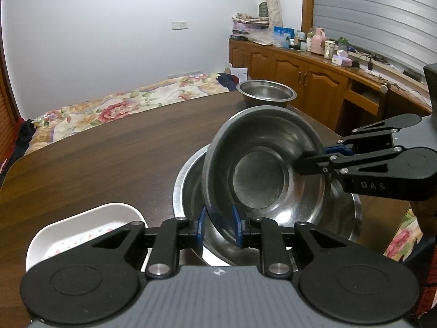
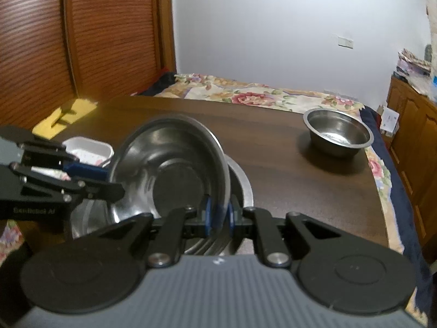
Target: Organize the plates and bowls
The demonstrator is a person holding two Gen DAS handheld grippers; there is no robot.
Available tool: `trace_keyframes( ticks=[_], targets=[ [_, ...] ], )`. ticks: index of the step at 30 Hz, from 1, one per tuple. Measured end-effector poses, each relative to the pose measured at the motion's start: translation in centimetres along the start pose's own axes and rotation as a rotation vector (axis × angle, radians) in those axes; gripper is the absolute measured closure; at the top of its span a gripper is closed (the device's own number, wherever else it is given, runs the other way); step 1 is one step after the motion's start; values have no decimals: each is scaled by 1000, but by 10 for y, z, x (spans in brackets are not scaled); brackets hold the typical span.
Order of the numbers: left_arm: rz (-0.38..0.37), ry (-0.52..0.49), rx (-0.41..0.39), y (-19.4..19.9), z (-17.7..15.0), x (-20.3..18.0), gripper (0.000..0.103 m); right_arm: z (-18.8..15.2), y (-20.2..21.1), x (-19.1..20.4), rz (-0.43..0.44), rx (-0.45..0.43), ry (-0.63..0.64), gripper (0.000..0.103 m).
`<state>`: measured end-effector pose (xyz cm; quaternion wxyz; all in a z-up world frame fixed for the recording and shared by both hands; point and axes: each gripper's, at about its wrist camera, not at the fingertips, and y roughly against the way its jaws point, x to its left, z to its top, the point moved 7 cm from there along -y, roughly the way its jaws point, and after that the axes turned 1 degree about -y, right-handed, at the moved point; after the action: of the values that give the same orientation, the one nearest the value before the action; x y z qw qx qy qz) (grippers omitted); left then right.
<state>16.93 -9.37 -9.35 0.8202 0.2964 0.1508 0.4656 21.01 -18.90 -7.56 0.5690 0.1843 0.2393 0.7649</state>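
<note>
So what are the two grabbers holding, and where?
Both hold the tilted steel bowl by its rim: left gripper on the near edge, right gripper on the opposite edge.

The 2 cameras each sit on a claw, looking forward and down, very close. Both see the tilted steel bowl, the far bowl and the brown bench. The right view is perhaps blurry.

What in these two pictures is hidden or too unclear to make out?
- Larger steel bowl, both views: its floor is covered by the tilted bowl held over it.
- White dish, left view: the near part is behind the left tool.
- Sideboard clutter, left view: too small to name.
- Left tool's lettering, right view: blurred.
</note>
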Motion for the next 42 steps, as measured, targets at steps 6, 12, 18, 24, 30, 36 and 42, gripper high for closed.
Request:
trace_keyframes(
  ticks=[6, 12, 18, 24, 30, 36, 42],
  targets=[
    [10, -4, -4, 0, 0, -2, 80, 0, 1, 6, -1, 50, 90, 91],
    [20, 6, -26, 5, 2, 1, 80, 0, -3, 9, 8, 67, 95, 91],
    [14, 4, -31, 5, 3, 1, 80, 1, -7, 6, 12, 65, 79, 89],
    [7, 3, -23, 2, 0, -1, 80, 0, -8, 7, 0, 49, 71, 89],
    [3, 5, -19, 0, -4, -5, 80, 2, -8, 0, -15, -2, -7, 88],
    [1, 11, -18, -1, -4, -5, 80, -2, -2, -4, -41, -106, -97, 88],
    [2, 14, -22, 0, -4, -5, 80, -3, 3, -1, -61, -160, -84, 72]
  ],
)
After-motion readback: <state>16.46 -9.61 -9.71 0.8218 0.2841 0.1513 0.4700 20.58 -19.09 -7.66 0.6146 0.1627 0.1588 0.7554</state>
